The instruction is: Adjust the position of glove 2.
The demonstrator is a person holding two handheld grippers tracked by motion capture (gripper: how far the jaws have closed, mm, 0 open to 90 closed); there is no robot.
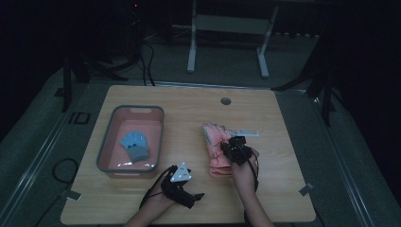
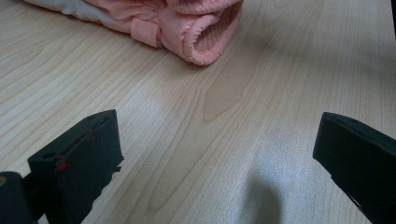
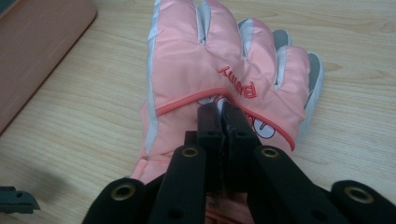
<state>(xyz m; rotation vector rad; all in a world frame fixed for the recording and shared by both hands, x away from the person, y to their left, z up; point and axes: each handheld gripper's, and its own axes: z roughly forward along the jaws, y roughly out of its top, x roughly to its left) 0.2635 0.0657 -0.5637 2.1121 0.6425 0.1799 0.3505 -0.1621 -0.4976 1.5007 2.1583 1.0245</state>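
Our right tongs (image 3: 223, 109) stand with their two black jaws brought together, the tips resting on the back of the pink padded winter glove (image 3: 219, 70) with grey trim and red stitched lettering; from the right gripper view we cannot tell for certain whether a fold of the fabric is pinched between them or whether they merely press on it. In the high view the right tongs (image 1: 232, 144) sit over the pink glove (image 1: 215, 151), which lies flat on the pale wooden bench (image 1: 189, 104), right of the middle and well apart from the tub. Our left tongs (image 2: 219, 154) are spread wide, nothing between the jaws, hovering low above bare wood; the glove's ribbed cuff end (image 2: 205, 37) lies ahead of them, near but not touching. From above, the left tongs (image 1: 198, 195) are near the front edge of the bench, carrying a grey three-cornered plate (image 1: 180, 173) on top, just beside the front corner of the grey-rimmed pink plastic tub (image 1: 158, 142). Inside that tub lies a small blue glove with a grey cuff (image 1: 134, 144), flat on the bottom. The room is dim, so finer detail of the blue glove is lost to us.
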